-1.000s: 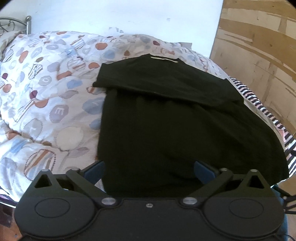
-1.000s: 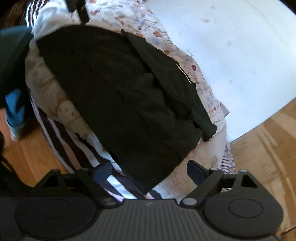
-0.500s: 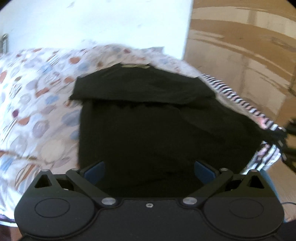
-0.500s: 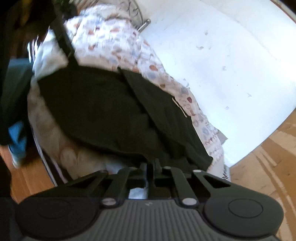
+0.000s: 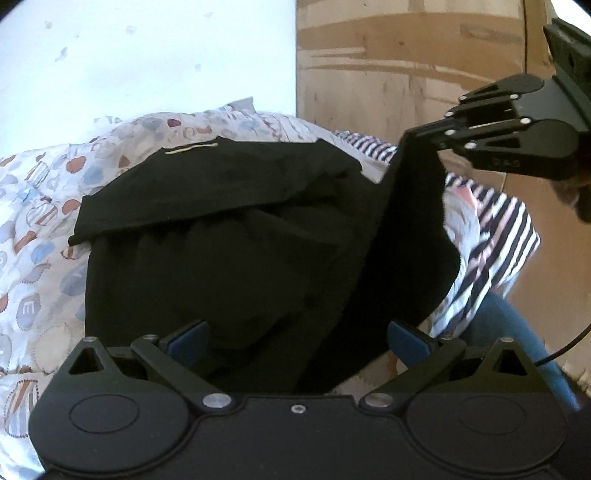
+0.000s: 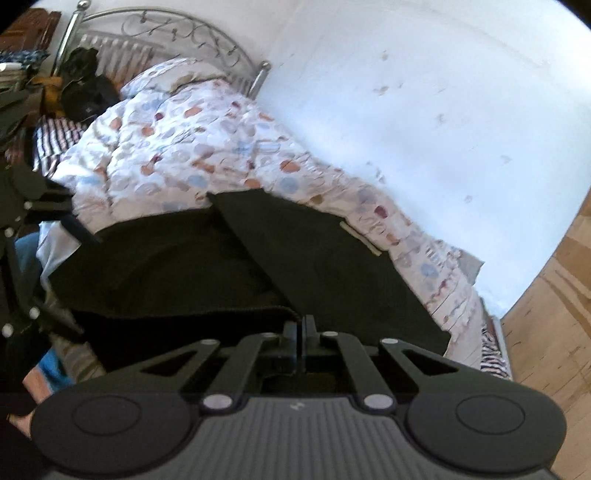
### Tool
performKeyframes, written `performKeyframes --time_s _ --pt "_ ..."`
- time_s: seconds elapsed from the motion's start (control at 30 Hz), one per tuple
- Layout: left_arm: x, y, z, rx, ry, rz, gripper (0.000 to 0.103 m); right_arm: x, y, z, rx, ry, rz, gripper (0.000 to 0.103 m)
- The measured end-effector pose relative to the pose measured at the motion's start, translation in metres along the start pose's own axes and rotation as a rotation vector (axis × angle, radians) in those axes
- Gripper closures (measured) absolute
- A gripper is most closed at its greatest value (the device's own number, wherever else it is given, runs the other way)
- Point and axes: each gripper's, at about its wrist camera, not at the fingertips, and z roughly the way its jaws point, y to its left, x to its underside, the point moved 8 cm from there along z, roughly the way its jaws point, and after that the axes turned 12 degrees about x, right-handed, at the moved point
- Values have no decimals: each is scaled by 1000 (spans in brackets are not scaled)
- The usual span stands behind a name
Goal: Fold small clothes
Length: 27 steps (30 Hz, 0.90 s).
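1 garment [image 5: 229,258] corner – in right hand-held gripper [image 5: 424,134]

right gripper [image 6: 303,332]: jaws closed, pinching garment hem | garment [image 6: 221,266]: black, spread ahead of jaws on bed | quilt [image 6: 207,140]: patterned, beyond garment | headboard [image 6: 166,33]: metal, far left

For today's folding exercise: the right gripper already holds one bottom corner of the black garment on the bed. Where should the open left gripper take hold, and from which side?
Probably the near bottom hem of the black garment, at its free corner opposite the right gripper. The hem lies flat at the quilt's edge, just ahead of the left gripper, so come in low from the bed's edge.
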Motion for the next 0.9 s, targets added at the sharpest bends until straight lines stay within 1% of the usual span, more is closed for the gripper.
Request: performKeyframes --time_s 0.1,0.17,0.23,0.3,0.37,0.43,0.47,0.5,0.57,0.67,0.77,0.87,0.9 --pt "7 5 -1 -3 21 -8 1 17 7 -14 -23 37 -33 101" --pt "10 14 -2 -3 27 -25 1 36 10 -22 -37 79 -58 100" --pt "13 21 -3 -9 35 -44 1 55 18 -29 -43 115 -111 92" --pt "14 27 -3 -18 39 -60 1 73 26 -32 -41 141 -172 72" --pt "14 30 -4 -27 38 -70 1 88 37 -35 -44 153 -240 63" --pt "13 32 -7 -36 34 -74 1 102 49 -34 -39 153 -333 59" --pt "12 32 -8 -40 31 -74 1 109 54 -35 -34 152 -377 54" --pt "12 32 -9 -44 29 -75 1 114 60 -35 -29 145 -420 47" --pt "11 32 -10 -49 26 -75 1 123 70 -31 -9 126 -501 40" --pt "12 32 -11 -56 28 -76 1 135 80 -24 36 114 -598 39" --pt "12 32 -12 -63 28 -83 1 143 87 -16 104 89 -675 40" --pt "12 34 -14 -71 25 -91 1 147 91 -9 185 41 -745 42" --pt "13 35 -15 -73 24 -92 1 149 93 -9 197 22 -768 43"
